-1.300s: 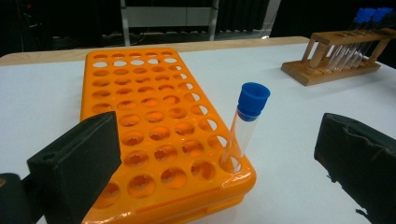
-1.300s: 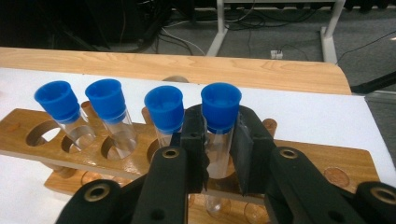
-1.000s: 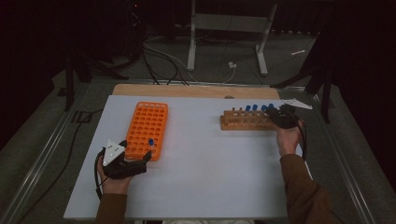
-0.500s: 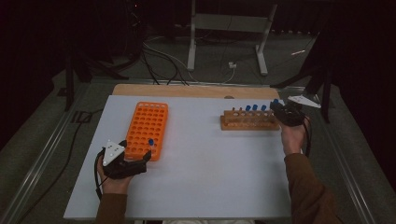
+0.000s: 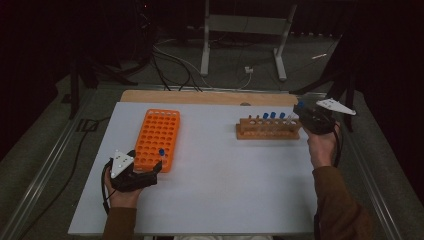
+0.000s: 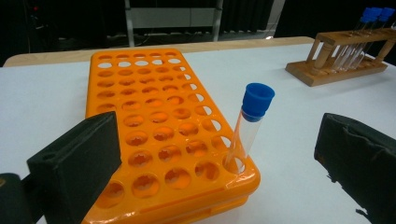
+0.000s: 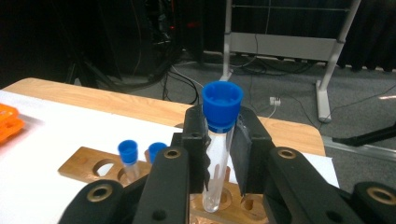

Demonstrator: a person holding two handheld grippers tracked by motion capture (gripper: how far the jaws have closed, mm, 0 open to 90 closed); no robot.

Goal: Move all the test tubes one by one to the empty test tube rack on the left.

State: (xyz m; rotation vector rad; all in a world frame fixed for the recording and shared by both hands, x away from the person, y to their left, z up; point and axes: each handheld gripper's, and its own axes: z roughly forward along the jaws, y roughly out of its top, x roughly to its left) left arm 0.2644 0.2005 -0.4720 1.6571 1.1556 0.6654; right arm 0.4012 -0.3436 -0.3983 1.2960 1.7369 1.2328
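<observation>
At the right end of the white bench point(image 5: 225, 200), seen from the high view, the wooden rack point(image 5: 268, 129) stands with blue-capped tubes in its holes; the orange rack point(image 5: 157, 138) lies well apart at the left. Largest to smallest: bench, orange rack, wooden rack, grippers, tubes. The high view places the right gripper point(image 5: 303, 111) just beyond the wooden rack's right end and above it, but leaves its hold unclear. The right gripper view resolves this: the jaws are clamped on a clear test tube point(image 7: 218, 154) just below its blue cap, the tube upright, its lower end over a hole of the wooden rack, with two further capped tubes point(image 7: 128, 161) seated to the left. The left gripper point(image 5: 159, 167) rests at the near end of the orange rack. The left gripper view shows its jaws wide apart, gripping nothing, with a single capped tube point(image 6: 247, 128) standing in a near-corner hole between them, untouched.
</observation>
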